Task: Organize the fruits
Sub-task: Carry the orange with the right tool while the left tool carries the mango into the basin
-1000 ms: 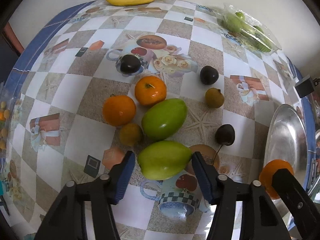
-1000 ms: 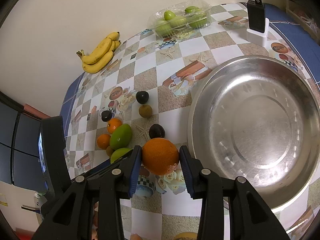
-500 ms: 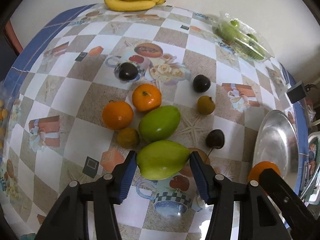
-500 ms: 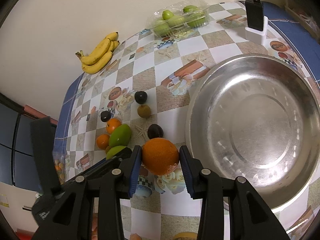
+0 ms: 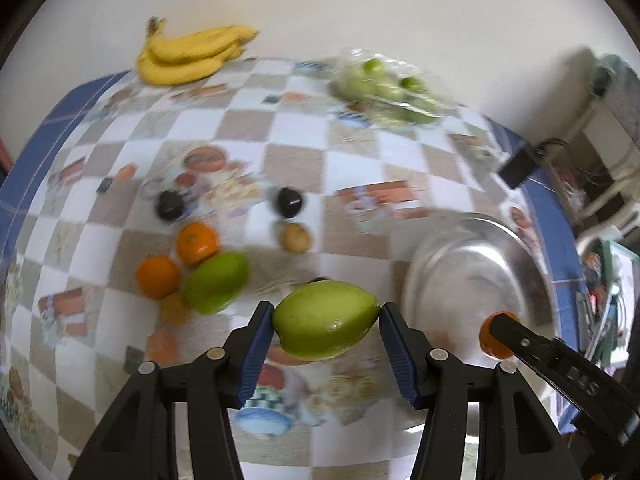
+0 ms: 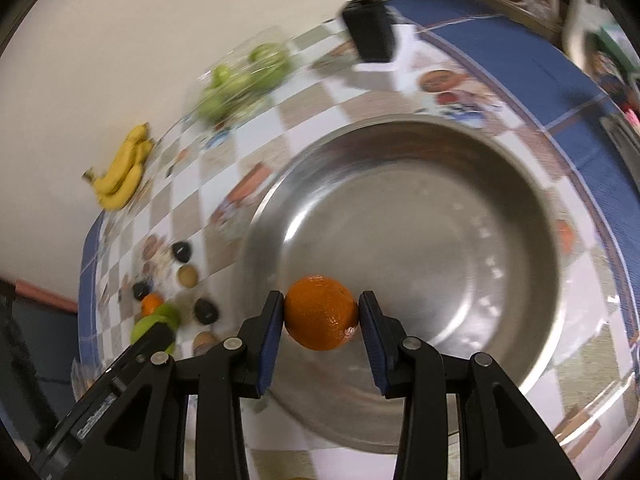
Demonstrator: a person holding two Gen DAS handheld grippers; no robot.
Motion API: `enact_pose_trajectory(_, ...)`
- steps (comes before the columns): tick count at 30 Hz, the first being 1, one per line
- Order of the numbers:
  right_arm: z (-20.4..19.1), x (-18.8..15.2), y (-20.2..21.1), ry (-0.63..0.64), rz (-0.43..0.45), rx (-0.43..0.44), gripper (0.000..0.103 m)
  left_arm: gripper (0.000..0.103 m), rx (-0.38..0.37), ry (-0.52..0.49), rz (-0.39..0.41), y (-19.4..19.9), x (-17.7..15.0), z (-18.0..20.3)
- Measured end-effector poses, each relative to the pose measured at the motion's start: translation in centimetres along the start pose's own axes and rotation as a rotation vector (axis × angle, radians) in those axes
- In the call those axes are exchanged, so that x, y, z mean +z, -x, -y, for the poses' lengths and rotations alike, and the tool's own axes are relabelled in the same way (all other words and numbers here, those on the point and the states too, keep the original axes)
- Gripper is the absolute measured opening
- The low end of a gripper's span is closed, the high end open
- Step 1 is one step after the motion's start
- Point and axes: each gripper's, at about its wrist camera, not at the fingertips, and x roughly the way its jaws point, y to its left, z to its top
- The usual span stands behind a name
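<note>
Now both fruits are off the counter (image 5: 248, 128): half a second ago the green mango (image 5: 325, 321) lay among the other fruit, and now the left gripper (image 5: 326, 340) carries it clamped between its jaws toward the steel bowl (image 6: 420, 152). The right gripper (image 6: 321, 324), jaws pinching the orange (image 6: 320, 318), has moved over the bowl's near rim. Release looks close.
</note>
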Motion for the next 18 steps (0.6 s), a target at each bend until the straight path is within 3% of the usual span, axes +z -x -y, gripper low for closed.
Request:
enact_pose_trajectory(11,4.8,1.3,1.1,-0.096,0.051,-0.090,0.040,0.057,-0.054,-0.208,0.032,-1.5,-0.9,6.9)
enact_pose_trajectory(18,5.9,1.3,0.3,-0.117,0.028,-0.105,0.040,0.057,-0.045,-0.265,0.013,-3.4,-1.6,8.5)
